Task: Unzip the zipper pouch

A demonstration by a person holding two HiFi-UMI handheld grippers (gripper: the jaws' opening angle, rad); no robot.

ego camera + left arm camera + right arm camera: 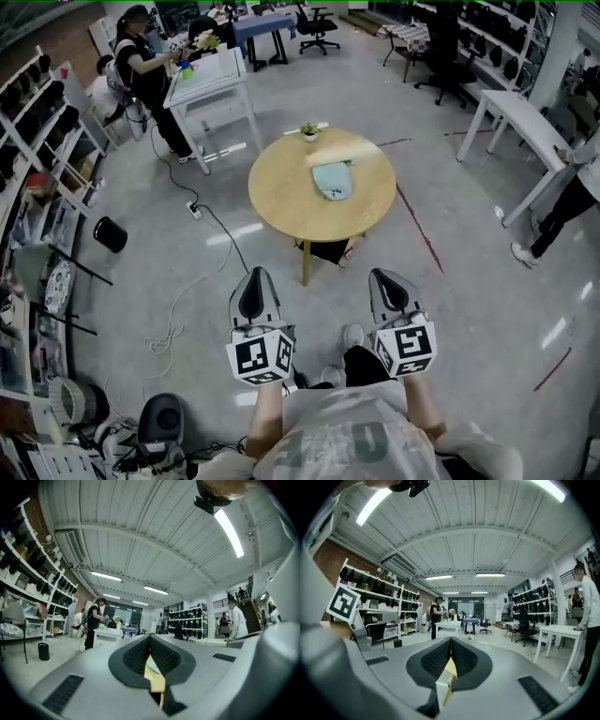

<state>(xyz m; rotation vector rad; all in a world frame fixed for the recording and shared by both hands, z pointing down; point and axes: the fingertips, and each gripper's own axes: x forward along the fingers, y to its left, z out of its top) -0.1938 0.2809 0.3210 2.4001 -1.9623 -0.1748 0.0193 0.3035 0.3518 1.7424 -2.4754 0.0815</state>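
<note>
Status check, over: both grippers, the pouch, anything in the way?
Both shut, empty: left hand-held gripper, right hand-held gripper. Untouched zipper pouch lies on round table ahead. Only small potted plant nearby, at table's far edge, apart from pouch.

Head view down; gripper views level

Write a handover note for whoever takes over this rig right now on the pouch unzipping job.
Left tongs: shut, empty, held out level.
Right tongs: shut, empty, alongside.
Zipper pouch: lying on the round wooden table, ahead across the floor, out of touch of both tongs.
Done: nothing yet; zipper too small to read from here.
Left: walk up, hold the pouch with one tongs, pull the zipper tab with the other.
</note>
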